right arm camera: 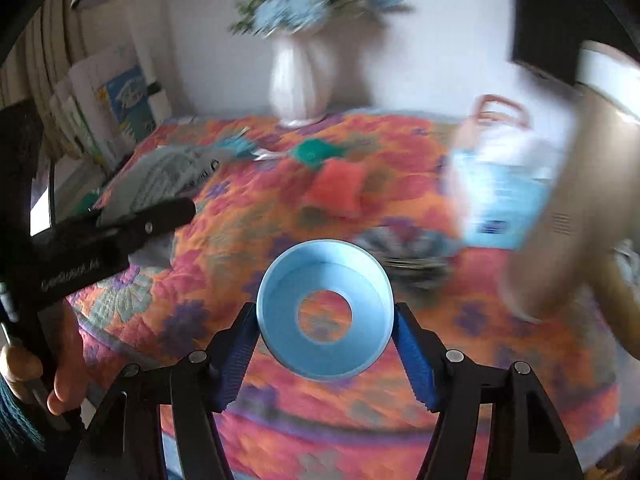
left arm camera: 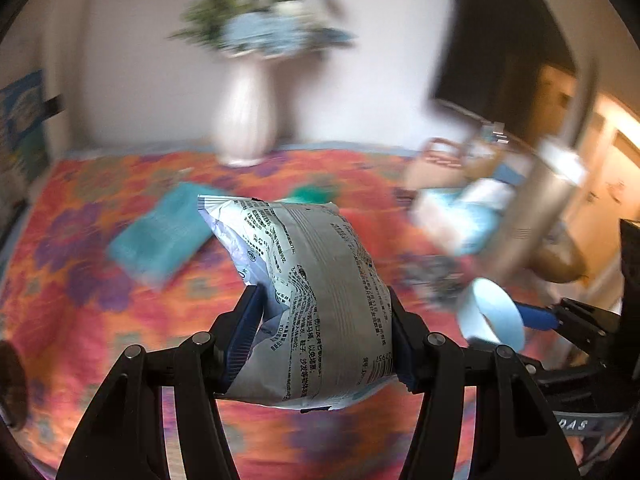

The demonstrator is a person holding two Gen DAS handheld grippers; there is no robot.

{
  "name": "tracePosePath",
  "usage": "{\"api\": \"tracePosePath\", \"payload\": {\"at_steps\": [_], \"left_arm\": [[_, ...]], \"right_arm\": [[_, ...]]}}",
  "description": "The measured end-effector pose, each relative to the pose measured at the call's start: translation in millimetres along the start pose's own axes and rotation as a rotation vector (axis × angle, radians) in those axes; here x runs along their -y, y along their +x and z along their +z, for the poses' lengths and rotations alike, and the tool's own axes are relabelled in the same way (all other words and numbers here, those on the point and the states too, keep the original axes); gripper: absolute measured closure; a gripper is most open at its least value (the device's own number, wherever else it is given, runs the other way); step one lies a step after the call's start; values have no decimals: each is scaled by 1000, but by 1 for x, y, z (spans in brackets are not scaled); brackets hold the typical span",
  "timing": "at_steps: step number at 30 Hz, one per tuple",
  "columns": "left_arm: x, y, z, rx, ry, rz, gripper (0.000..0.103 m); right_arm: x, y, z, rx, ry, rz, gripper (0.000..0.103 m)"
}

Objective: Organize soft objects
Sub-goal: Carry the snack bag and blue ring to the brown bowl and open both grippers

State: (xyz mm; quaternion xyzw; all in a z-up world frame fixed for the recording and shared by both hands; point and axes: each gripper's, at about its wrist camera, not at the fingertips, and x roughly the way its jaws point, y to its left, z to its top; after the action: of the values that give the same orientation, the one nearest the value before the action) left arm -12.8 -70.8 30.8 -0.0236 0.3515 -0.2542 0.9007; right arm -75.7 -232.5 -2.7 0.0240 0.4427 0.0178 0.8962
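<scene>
Crinkly wipes pack pinched in my left tongs, blue tape roll in right tongs; pack may slip near vase.

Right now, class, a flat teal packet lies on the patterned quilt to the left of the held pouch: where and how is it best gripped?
Probably across the flat teal packet at its narrow width, coming from above. It lies flat on the quilt with open cloth around it, so both long edges look reachable, though blur hides details.
</scene>
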Motion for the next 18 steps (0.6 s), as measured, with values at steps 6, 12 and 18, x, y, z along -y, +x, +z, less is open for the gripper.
{"api": "tracePosePath", "payload": {"at_steps": [6, 12, 18], "left_arm": [[72, 9, 8, -21, 85, -135, 47], [127, 8, 3, -44, 174, -202, 47], [181, 2, -1, -55, 263, -296, 47]], "right_arm": [[69, -52, -7, 36, 165, 12, 38], [134, -87, -21, 68, 288, -46, 38], [194, -114, -41, 120, 421, -56, 38]]}}
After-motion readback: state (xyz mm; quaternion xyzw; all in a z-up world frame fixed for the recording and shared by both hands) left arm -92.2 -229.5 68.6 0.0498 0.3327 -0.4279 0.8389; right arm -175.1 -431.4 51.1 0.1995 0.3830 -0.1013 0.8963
